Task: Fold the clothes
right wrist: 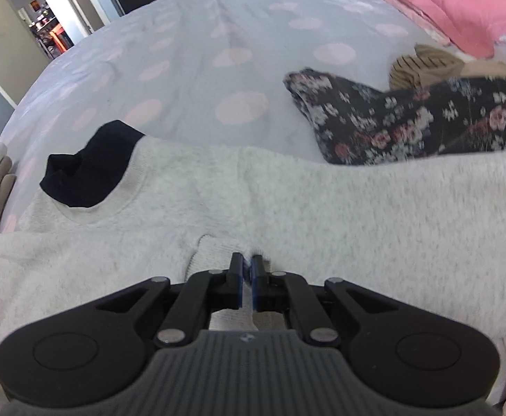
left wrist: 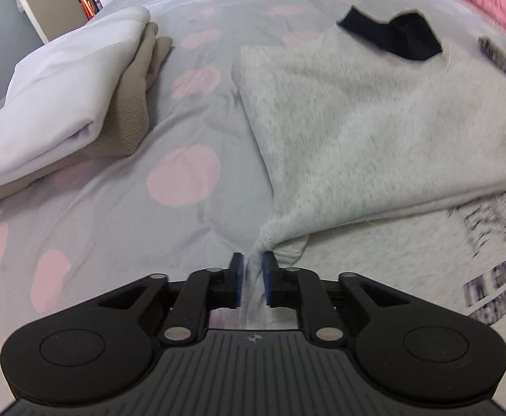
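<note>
A light grey sweatshirt (left wrist: 357,131) with a black neck lining (left wrist: 391,36) lies on the bed, partly folded over its printed front (left wrist: 495,267). My left gripper (left wrist: 253,261) is shut on a corner of the sweatshirt. In the right wrist view the same sweatshirt (right wrist: 287,201) spreads across the bed, its black neck (right wrist: 86,170) at the left. My right gripper (right wrist: 247,263) is shut on a ribbed cuff or hem edge (right wrist: 214,249) of the sweatshirt.
A folded stack of white and beige clothes (left wrist: 65,104) sits at the left on the grey duvet with pink dots (left wrist: 183,176). A dark floral garment (right wrist: 409,121), a striped beige item (right wrist: 422,66) and a pink pillow (right wrist: 454,3) lie at the far right. An open doorway (right wrist: 41,24) is behind.
</note>
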